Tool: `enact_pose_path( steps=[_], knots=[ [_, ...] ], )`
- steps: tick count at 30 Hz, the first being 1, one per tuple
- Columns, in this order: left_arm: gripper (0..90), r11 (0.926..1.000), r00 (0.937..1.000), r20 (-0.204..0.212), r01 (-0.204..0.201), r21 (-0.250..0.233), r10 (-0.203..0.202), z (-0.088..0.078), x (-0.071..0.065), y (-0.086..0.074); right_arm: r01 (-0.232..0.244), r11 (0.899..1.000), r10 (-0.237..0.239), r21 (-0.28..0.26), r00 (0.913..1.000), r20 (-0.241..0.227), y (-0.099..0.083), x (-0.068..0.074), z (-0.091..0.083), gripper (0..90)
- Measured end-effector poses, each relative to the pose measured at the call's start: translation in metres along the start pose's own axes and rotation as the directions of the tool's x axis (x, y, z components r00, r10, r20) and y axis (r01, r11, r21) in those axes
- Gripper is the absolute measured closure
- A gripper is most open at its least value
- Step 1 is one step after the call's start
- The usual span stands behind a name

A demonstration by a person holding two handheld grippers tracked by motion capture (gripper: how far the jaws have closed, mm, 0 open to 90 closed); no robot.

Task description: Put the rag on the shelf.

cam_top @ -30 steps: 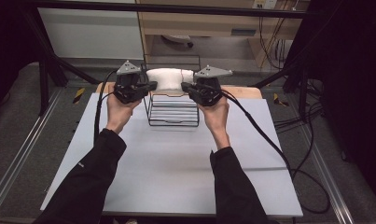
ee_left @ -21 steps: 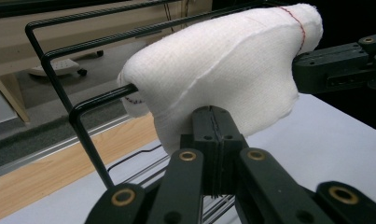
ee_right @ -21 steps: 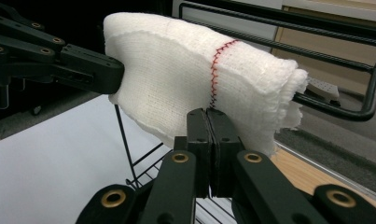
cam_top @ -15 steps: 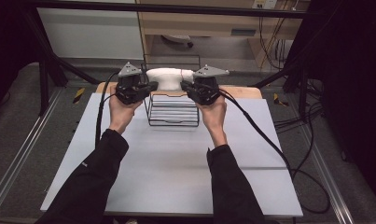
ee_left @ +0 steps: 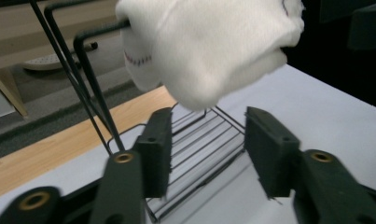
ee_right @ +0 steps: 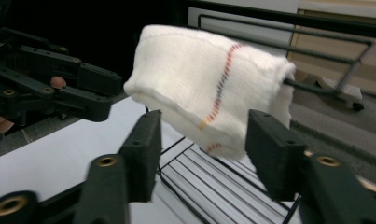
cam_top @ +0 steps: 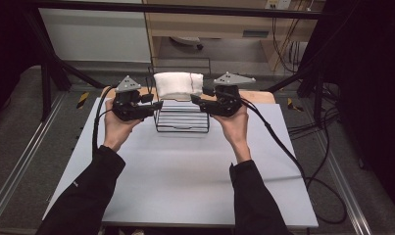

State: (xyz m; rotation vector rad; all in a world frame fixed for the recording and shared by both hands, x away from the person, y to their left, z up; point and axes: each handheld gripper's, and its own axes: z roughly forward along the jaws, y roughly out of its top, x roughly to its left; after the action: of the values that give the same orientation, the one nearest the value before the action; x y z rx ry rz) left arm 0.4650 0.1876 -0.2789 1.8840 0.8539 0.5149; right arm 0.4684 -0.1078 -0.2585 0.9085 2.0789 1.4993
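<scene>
While the white towel (cam_top: 178, 85) is hanging folded over the wire rack (cam_top: 181, 117), both grippers, left (cam_top: 158, 104) and right (cam_top: 195, 99), are flanking its long axis level, jaws just opening, gripping nothing.

A white cloth (cam_top: 178, 85), crossed by a thin stitched stripe of red, orange and blue, drapes over a black wire rack (cam_top: 181, 116) near the far edge of a pale grey tabletop (cam_top: 185, 176). Both grippers are black with grey top plates; the sleeves are black.
</scene>
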Motion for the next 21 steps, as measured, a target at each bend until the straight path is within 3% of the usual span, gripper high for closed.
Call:
enact_pose_path(
  steps=[9,13,21],
  knots=[
    [23.3,0.9986,1.0000,0.001,-0.001,0.053,0.001,-0.003,0.002,-0.035,-0.049,0.998,0.049,0.029,0.9987,-0.011,-0.028,-0.017,-0.023,18.7],
    [14.8,0.9974,1.0000,0.004,0.002,0.073,-0.003,-0.004,0.002,-0.051,-0.059,0.998,0.059,0.036,0.9981,0.016,-0.042,-0.024,-0.033,9.6],
    [8.4,0.9948,1.0000,0.006,0.005,0.102,-0.005,-0.009,0.002,-0.081,-0.069,0.996,0.069,0.058,0.9976,0.004,-0.072,-0.034,-0.048,3.5]
  ],
)
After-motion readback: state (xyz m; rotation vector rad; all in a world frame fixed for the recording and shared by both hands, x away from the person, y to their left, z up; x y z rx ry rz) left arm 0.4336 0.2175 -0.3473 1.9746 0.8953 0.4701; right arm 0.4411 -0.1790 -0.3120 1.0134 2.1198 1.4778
